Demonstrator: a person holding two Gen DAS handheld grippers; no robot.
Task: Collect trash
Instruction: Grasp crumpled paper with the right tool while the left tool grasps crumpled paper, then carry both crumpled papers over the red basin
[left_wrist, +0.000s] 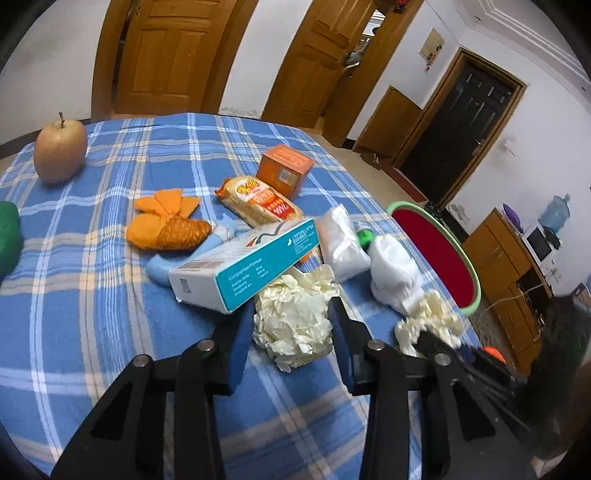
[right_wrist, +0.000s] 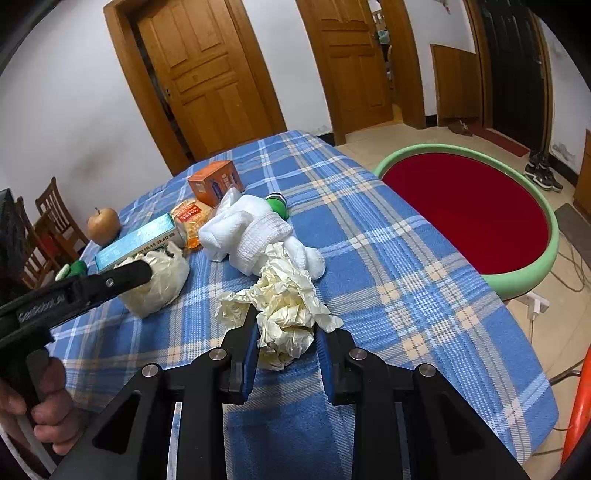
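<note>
Two crumpled cream paper wads lie on the blue plaid table. My left gripper (left_wrist: 293, 321) has its fingers on both sides of one wad (left_wrist: 291, 328), pressing it. That wad also shows in the right wrist view (right_wrist: 155, 280) with the left gripper (right_wrist: 144, 271) on it. My right gripper (right_wrist: 284, 332) is closed around the other wad (right_wrist: 284, 306), which shows in the left wrist view (left_wrist: 428, 325) at the table's right edge. A red tub with a green rim (right_wrist: 476, 210) stands on the floor to the right of the table.
On the table behind the wads lie a white and teal box (left_wrist: 243, 266), a white sock bundle (right_wrist: 255, 236), a clear bag (left_wrist: 341, 247), a snack pack (left_wrist: 258, 201), an orange box (left_wrist: 284, 168), orange plush pieces (left_wrist: 166, 225) and an apple (left_wrist: 61, 149).
</note>
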